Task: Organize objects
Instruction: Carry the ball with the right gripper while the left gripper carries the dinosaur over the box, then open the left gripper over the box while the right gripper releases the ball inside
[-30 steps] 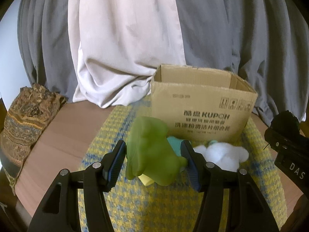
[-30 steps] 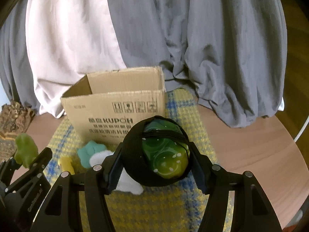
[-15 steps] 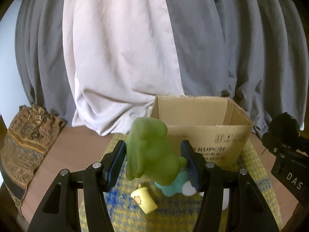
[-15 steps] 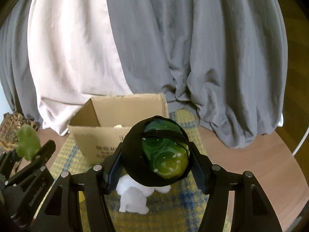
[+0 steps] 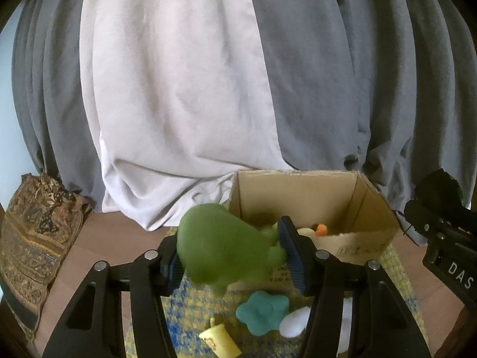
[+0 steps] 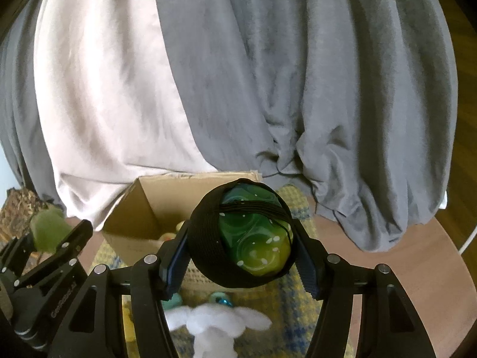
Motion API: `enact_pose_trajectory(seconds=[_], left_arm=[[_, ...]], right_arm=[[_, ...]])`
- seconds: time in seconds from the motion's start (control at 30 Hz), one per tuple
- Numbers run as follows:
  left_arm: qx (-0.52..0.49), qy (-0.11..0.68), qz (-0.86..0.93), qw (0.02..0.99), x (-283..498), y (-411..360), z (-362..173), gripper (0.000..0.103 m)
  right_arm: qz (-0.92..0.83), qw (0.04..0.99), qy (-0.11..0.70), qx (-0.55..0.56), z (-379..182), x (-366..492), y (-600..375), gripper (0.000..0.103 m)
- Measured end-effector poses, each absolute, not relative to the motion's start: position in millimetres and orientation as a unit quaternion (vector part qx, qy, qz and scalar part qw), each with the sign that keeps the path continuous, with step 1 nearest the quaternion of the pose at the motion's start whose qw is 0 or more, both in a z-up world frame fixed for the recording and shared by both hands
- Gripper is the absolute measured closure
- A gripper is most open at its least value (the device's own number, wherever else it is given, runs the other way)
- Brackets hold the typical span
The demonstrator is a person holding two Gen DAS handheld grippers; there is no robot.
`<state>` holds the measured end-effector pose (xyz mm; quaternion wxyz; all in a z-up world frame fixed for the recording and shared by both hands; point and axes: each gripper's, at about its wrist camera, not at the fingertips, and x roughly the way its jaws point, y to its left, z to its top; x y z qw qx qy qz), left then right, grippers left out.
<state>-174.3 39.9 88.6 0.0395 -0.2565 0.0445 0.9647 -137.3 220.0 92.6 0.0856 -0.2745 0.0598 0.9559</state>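
Both my claws had risen since a second ago, so the cardboard box point(image 5: 351, 241) sank low and showed its inside. My left claw point(image 5: 231, 256) clenched the green plush toy point(image 5: 220, 250) above the box's near left corner. My right claw point(image 6: 241, 253) gripped the green ball in its black strap point(image 6: 253, 238) over the box. Below, on the checked cloth point(image 5: 184, 313) covering the table, lay a teal flower toy point(image 5: 263, 307), a yellow cup point(image 5: 219, 338) and a white plush point(image 6: 214, 322).

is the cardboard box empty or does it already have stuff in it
Not empty. The open-topped cardboard box already holds a few small things: a pale toy with an orange bit shows on its floor. How many in all, cannot tell.
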Motion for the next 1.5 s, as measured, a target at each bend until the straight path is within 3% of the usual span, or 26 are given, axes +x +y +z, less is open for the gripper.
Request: enact_pose_trajectory(seconds=[0.67,1.13,1.2,1.27,1.33,1.5], left_arm=[[-0.282,0.036,0.954,0.097,-243,56,94,0.05],[-0.318,0.047,0.943,0.081,-261,59,80,0.049],[-0.32,0.047,0.943,0.079,-260,58,78,0.043],[-0.315,0.049,0.945,0.075,-258,57,78,0.031],[-0.312,0.05,0.946,0.074,-256,57,79,0.021],[-0.312,0.041,0.946,0.076,-252,55,80,0.014]], right_arm=[[0.941,0.086,0.076,-0.318,88,-207,235,0.041],[0.935,0.075,0.062,-0.341,79,-234,227,0.039],[0.936,0.077,0.061,-0.339,81,-232,226,0.035],[0.938,0.083,0.059,-0.33,83,-230,227,0.018],[0.941,0.088,0.056,-0.321,87,-228,227,0.015],[0.943,0.094,0.051,-0.316,93,-224,227,0.013]])
